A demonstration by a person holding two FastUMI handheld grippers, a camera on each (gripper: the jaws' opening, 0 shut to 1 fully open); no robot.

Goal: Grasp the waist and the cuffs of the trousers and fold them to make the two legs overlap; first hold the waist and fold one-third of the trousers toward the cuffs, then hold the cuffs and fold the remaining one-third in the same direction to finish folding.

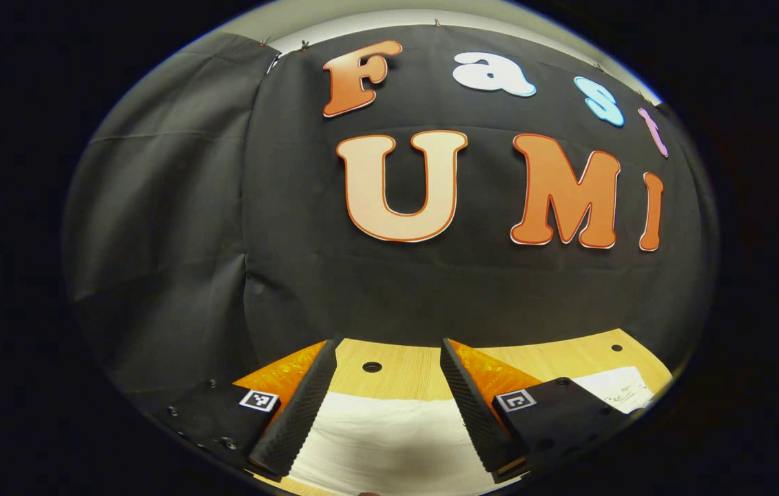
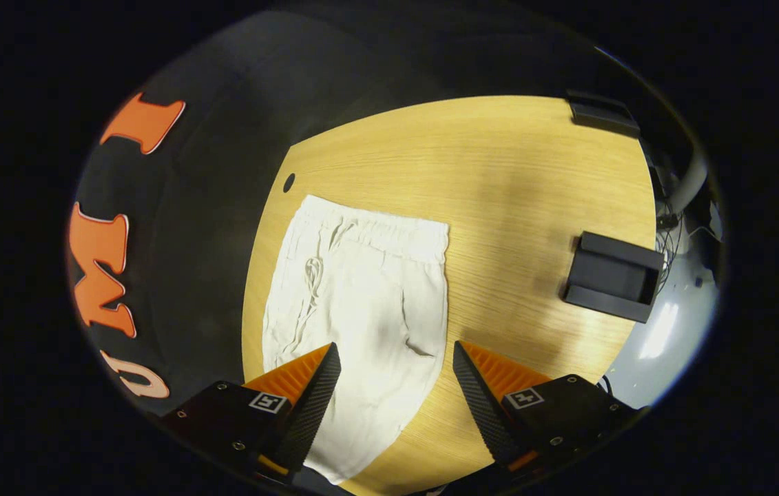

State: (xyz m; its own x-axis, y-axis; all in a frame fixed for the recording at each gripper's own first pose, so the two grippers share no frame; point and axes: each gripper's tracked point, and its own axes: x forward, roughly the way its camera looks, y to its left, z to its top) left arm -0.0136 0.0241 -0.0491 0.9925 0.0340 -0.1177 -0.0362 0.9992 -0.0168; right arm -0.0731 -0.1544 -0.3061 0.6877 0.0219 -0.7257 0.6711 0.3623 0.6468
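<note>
Trousers point(image 2: 361, 303) lie flat on my wooden table point(image 2: 520, 179), near its edge by the black cloth wall point(image 2: 224, 207). In the right gripper view their long axis runs away from me: the elastic waist point(image 2: 389, 231) with its drawstring is at the far end, and the legs come back toward and under my right gripper point(image 2: 396, 386). That gripper hangs above them, fingers spread wide, holding nothing. My left gripper point(image 1: 389, 399) is equally wide open and empty, low over the white cloth point(image 1: 389, 434), facing the wall. Two black holders point(image 2: 609, 275) sit well apart from the trousers on the table's far side.
</note>
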